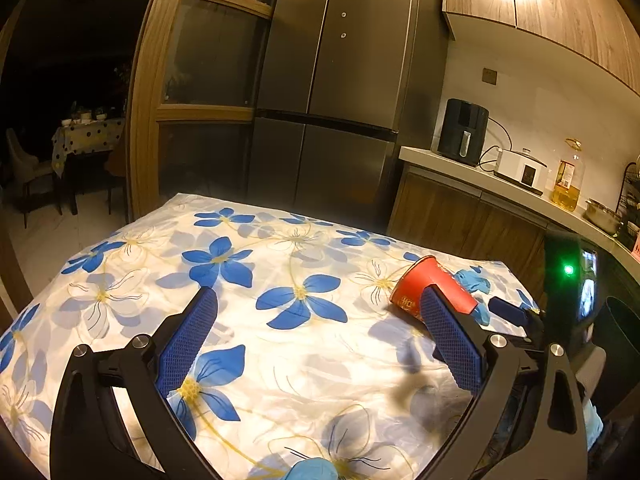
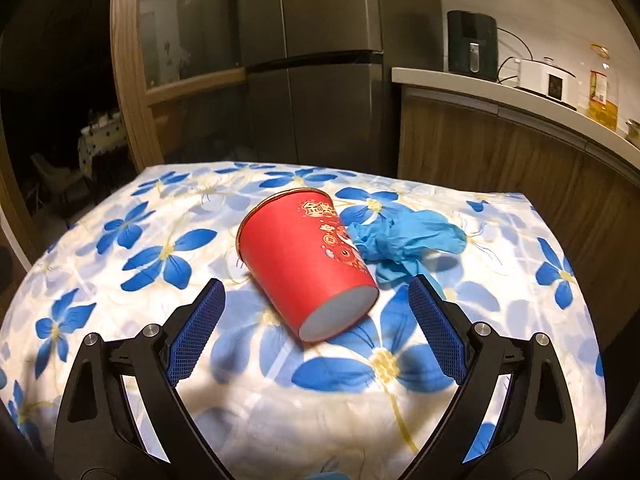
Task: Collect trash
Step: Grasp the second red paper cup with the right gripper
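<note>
red cup down on the flowered surface, both sets of fingers wide

i have the right gripper (image 2: 316, 300) aimed at a red cup (image 2: 306, 258) that lies on its side on the surface (image 2: 120, 320), which is covered in a white cloth with blue flowers. the cup's white base faces my right camera and its open mouth points away toward the fridge (image 2: 316, 60). the right fingers (image 2: 200, 328) stand wide apart with nothing between the pads; the cup lies just ahead of their tips, roughly centred in the gap and not touched. a crumpled blue glove (image 2: 404, 240) lies against the cup's right side, touching it.

from the left view, the left gripper (image 1: 320, 320) is also spread wide and holds nothing, its fingers (image 1: 188, 344) over bare cloth. there the cup (image 1: 428, 284) shows partly behind the right-hand finger, with the glove (image 1: 474, 280) behind it, and the right gripper (image 1: 516, 314) comes in from the right edge near the cup. a dark bin (image 1: 624, 340) stands at the far right, beyond the edge of the surface. a counter (image 1: 500, 184) with an oil bottle (image 1: 566, 180) runs along the wall behind.
</note>
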{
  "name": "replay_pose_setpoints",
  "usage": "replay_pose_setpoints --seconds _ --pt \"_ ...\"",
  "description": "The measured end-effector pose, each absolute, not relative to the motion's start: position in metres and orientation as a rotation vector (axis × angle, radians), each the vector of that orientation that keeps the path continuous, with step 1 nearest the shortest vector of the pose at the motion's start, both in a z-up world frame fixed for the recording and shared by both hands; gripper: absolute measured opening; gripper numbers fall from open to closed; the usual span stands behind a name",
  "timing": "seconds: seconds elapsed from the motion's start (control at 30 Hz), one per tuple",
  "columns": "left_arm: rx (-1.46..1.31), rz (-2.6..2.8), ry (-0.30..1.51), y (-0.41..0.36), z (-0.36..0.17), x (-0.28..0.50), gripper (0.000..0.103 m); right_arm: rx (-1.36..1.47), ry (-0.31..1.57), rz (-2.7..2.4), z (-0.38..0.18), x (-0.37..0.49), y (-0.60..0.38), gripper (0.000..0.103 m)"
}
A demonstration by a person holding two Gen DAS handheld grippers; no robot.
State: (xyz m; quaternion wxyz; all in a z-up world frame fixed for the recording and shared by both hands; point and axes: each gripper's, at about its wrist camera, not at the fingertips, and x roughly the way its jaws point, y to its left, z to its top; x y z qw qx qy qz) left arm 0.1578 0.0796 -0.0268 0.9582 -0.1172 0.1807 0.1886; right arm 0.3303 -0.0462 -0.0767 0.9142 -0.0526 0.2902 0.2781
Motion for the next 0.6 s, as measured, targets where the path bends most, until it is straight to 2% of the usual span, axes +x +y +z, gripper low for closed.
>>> replay_pose_setpoints --seconds 0.2,0.27,0.4,0.6 --pt "-0.247 0.378 0.38 0.084 -0.03 0.161 0.097 -0.109 0.625 0.593 -0.079 0.343 -0.037 0.09" --pt "-0.251 0.379 0.384 0.085 -0.03 0.161 0.097 -0.12 0.639 0.603 -0.082 0.346 -0.032 0.085" --pt "-0.254 0.381 0.392 0.087 -0.032 0.163 0.097 -0.137 0.666 0.609 -0.087 0.349 -0.027 0.066" --pt "-0.253 0.381 0.403 0.085 -0.033 0.163 0.097 -0.139 0.652 0.634 -0.086 0.344 -0.027 0.059"
